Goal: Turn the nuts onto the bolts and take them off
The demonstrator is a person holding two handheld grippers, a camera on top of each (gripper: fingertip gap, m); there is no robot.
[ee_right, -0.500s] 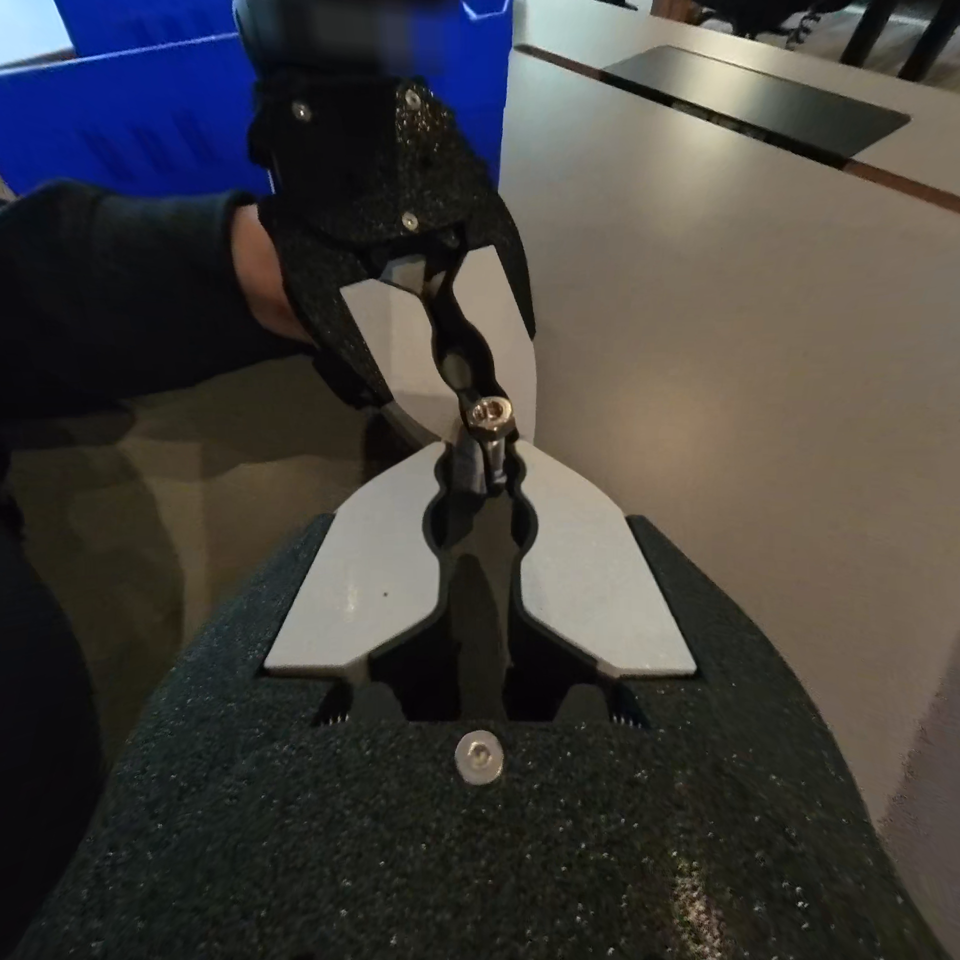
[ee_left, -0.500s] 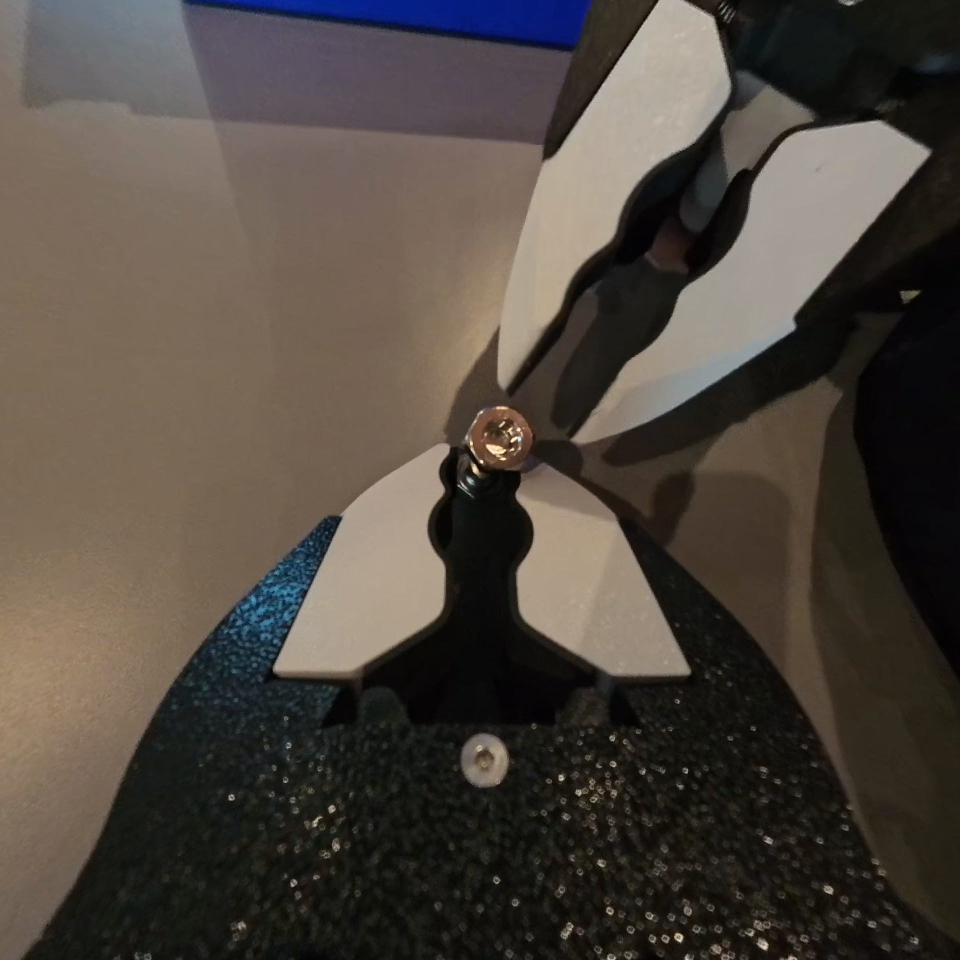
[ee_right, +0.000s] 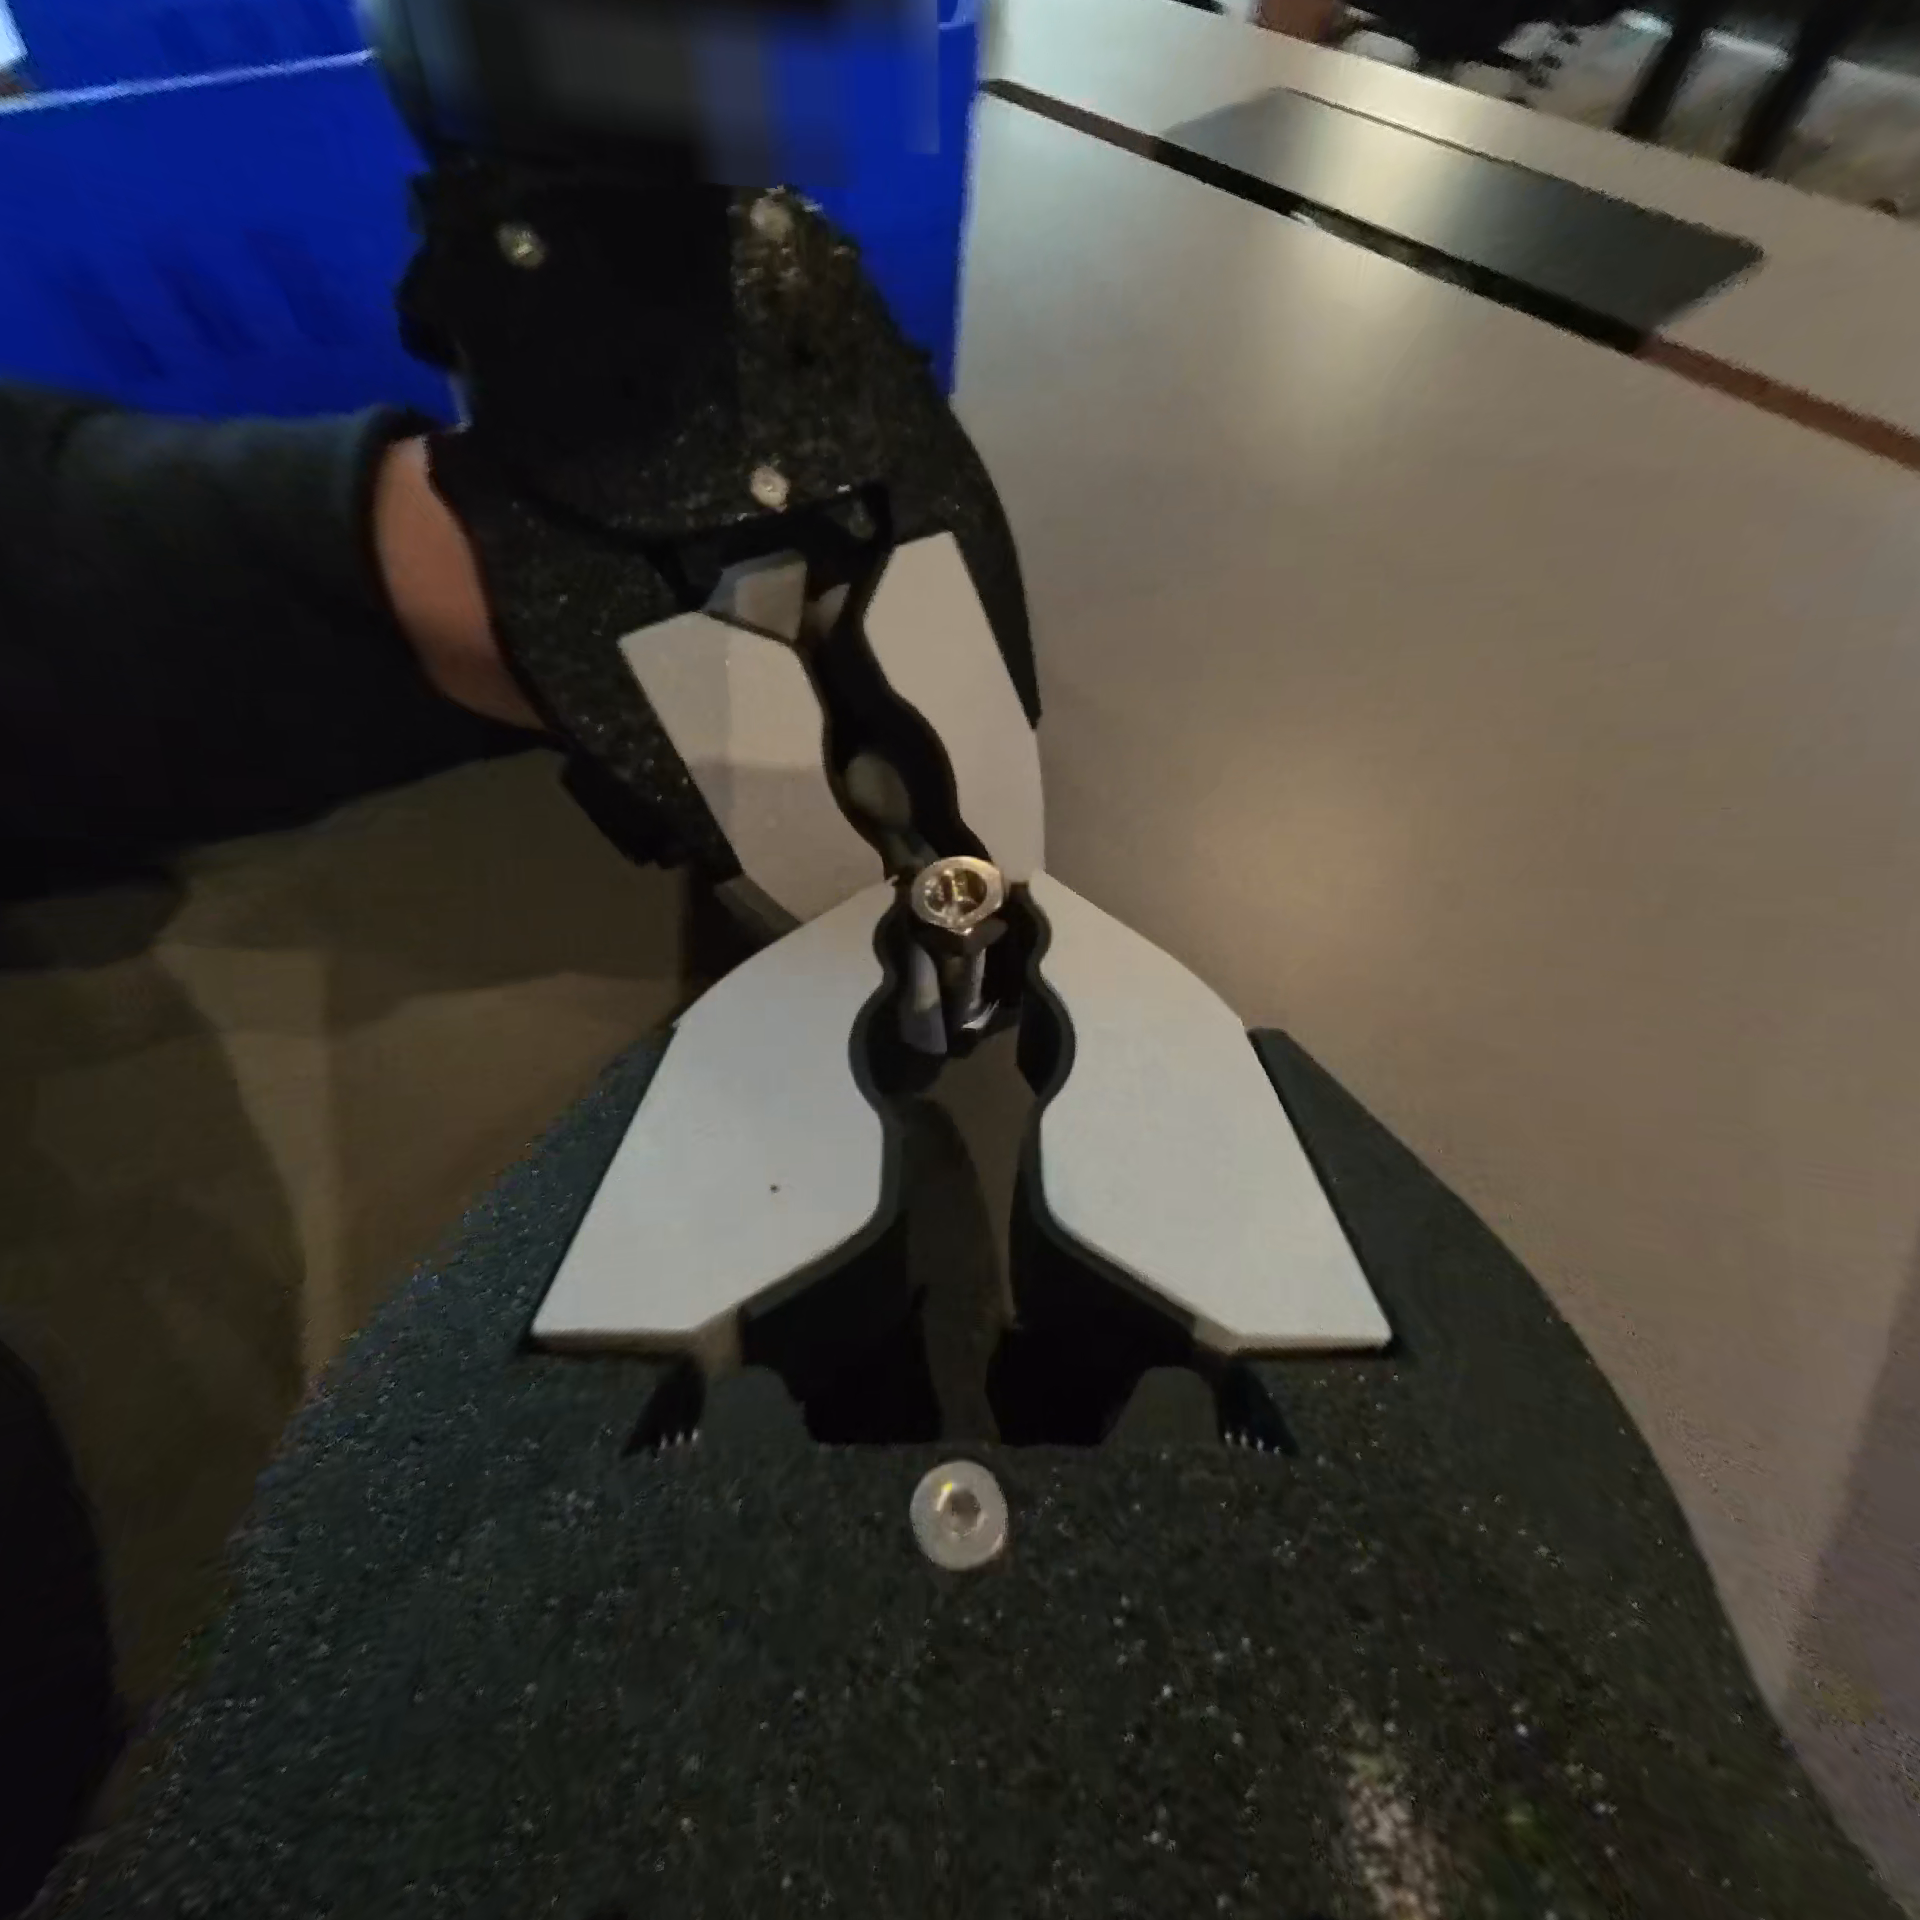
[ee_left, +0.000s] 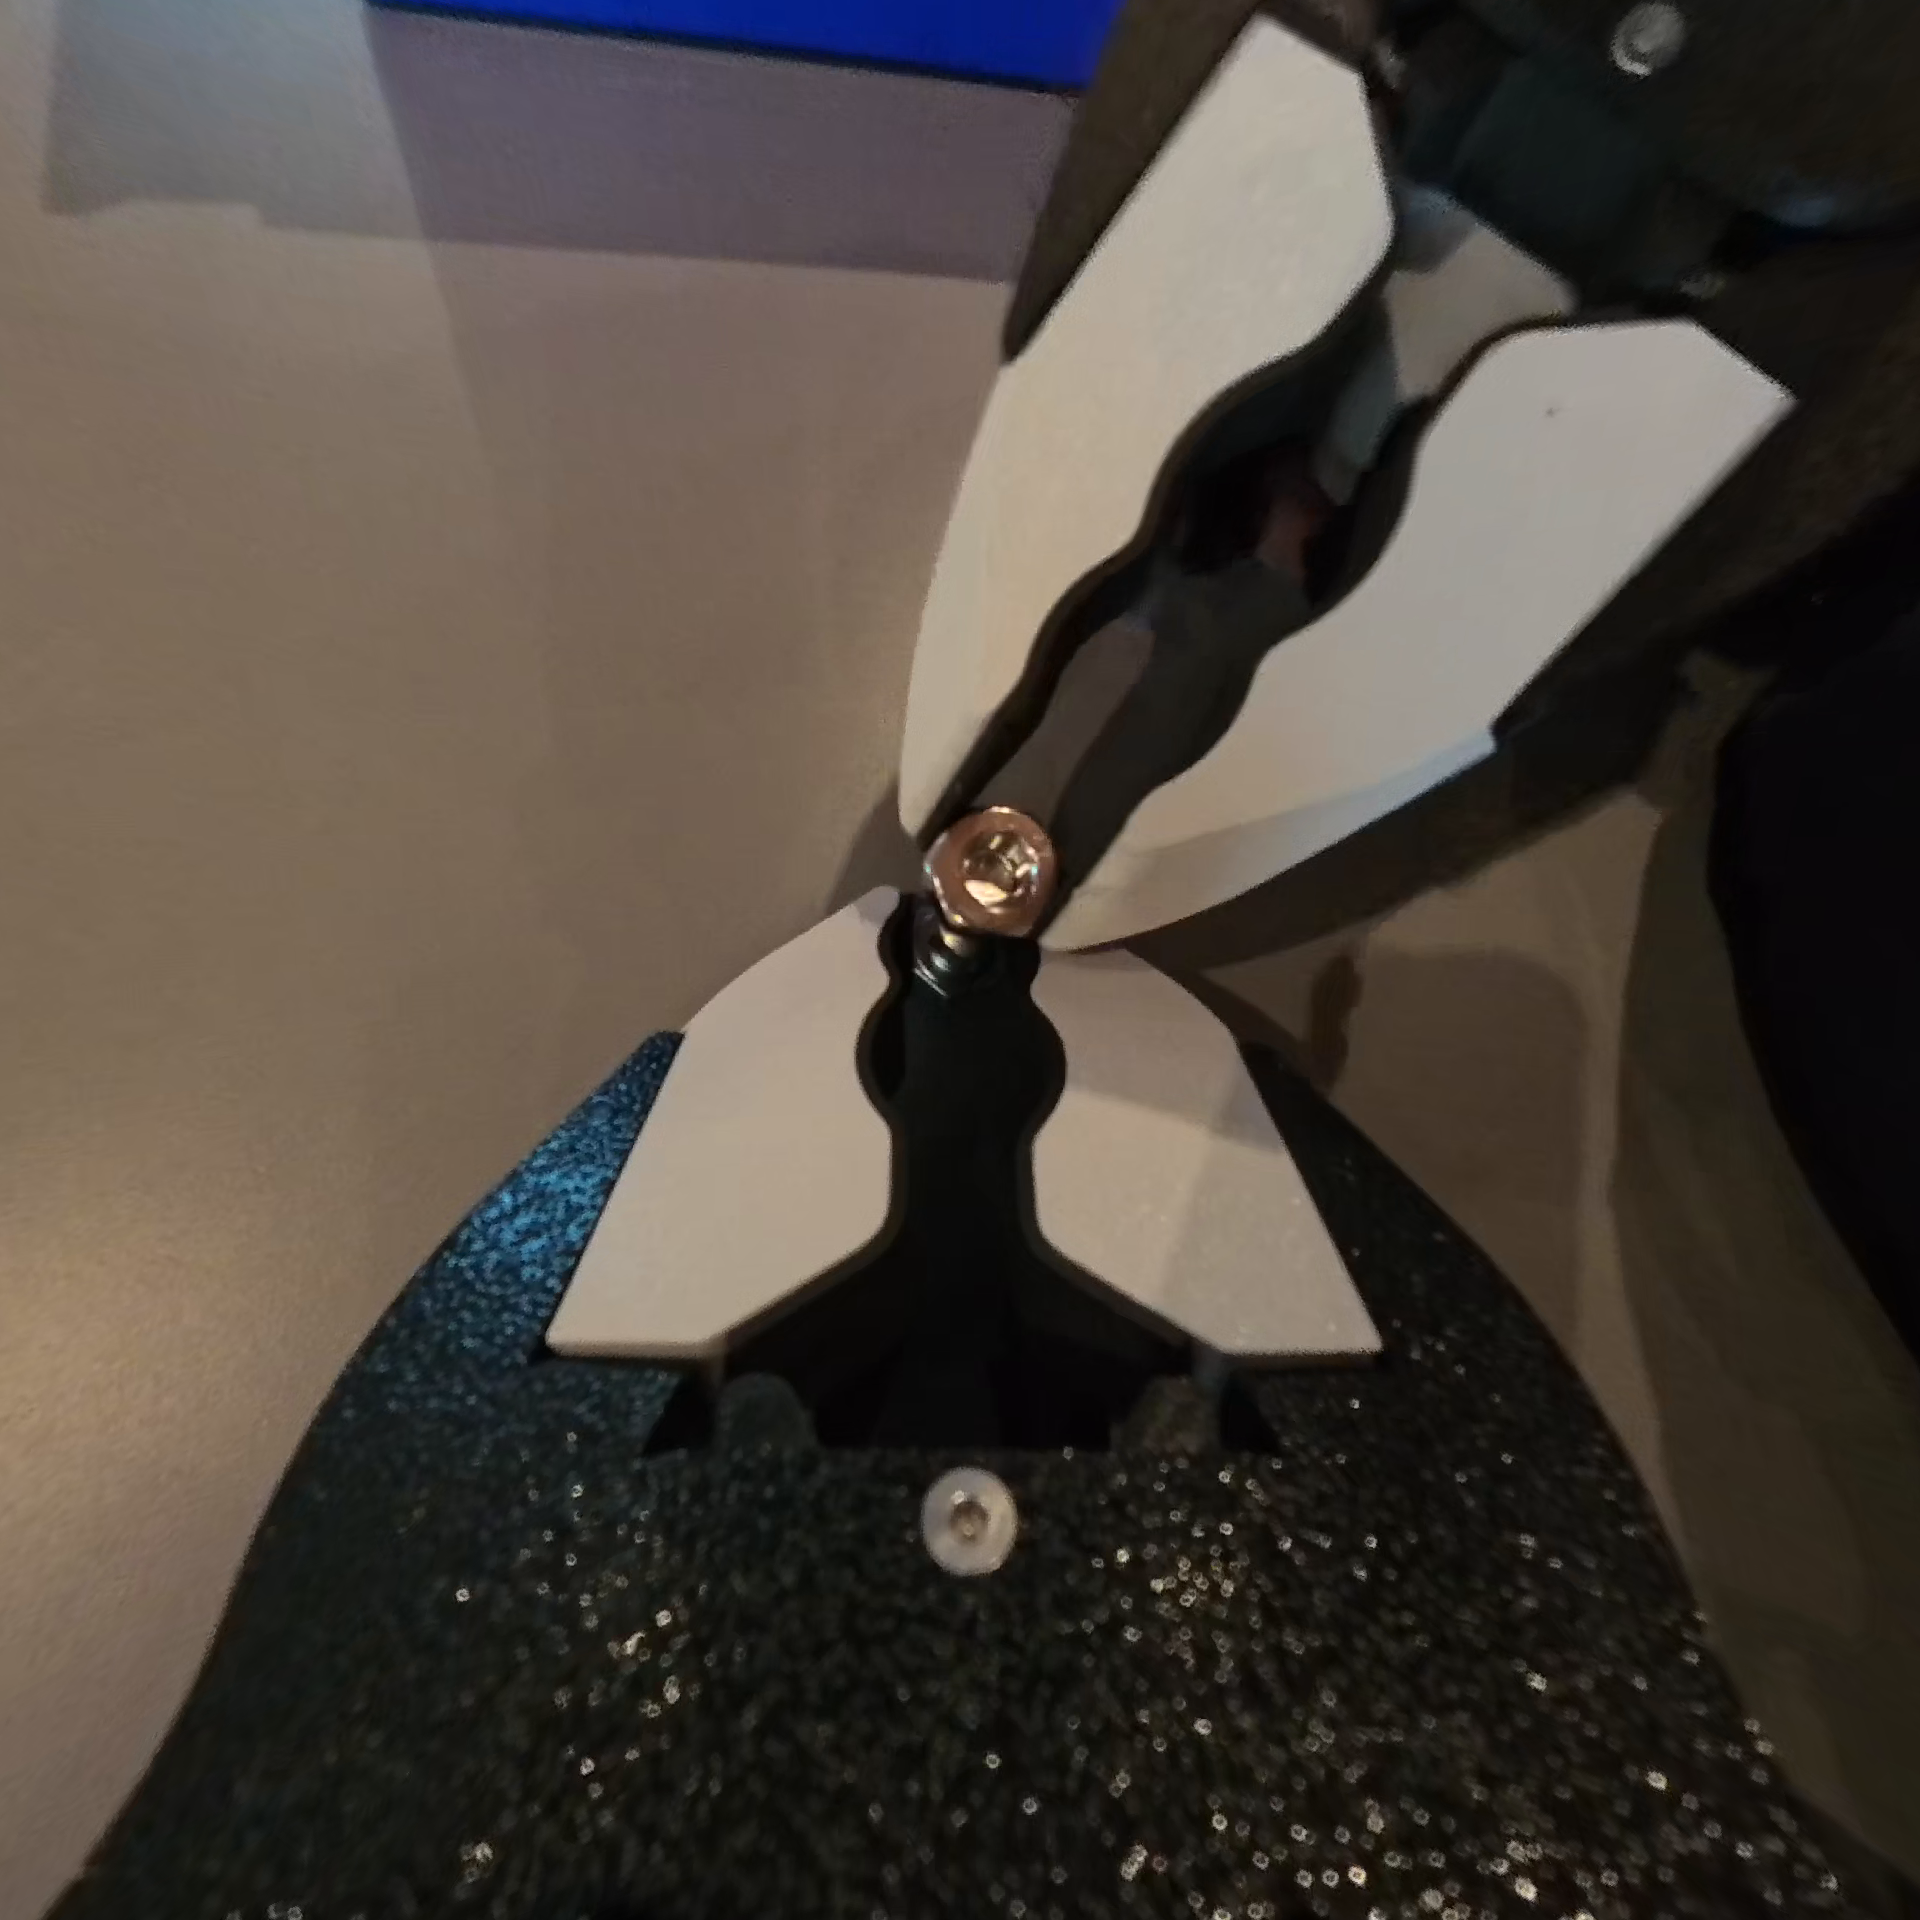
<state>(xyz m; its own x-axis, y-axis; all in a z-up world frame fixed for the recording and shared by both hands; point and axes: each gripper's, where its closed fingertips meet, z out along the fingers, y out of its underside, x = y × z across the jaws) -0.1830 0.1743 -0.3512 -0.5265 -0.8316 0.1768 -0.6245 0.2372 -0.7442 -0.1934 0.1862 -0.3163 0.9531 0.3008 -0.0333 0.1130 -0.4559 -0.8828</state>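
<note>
The worktop [ee_right: 1455,644] under my tongs is a wide, smooth, matt beige sheet, bare on my right as far as a thin dark seam and a flat black rectangular panel [ee_right: 1455,197] let in near its far edge, so there is ample room to swing that way; on my left the room is tighter, for a blue bin [ee_right: 208,239] with straight glossy walls stands at the far left side of the worktop and my own dark sleeve [ee_right: 187,603] lies across in front of it; my two tongs meet tip to tip in the air above the worktop, both with grainy, speckled black bodies and flat pale grey finger plates cut in wavy scallops along their inner edges; my left gripper [ee_left: 961,951] is pressed together on the dark threaded shank of the bolt [ee_left: 940,961], which sits in the foremost scallop; my right gripper [ee_right: 956,940] comes in from the far right in the left wrist view and is pinching the nut [ee_left: 992,871], a small bright hexagon of shiny metal with a round hole in its face, set on the end of the bolt just beyond my left tips; whether it is threaded fully home I cannot tell.
</note>
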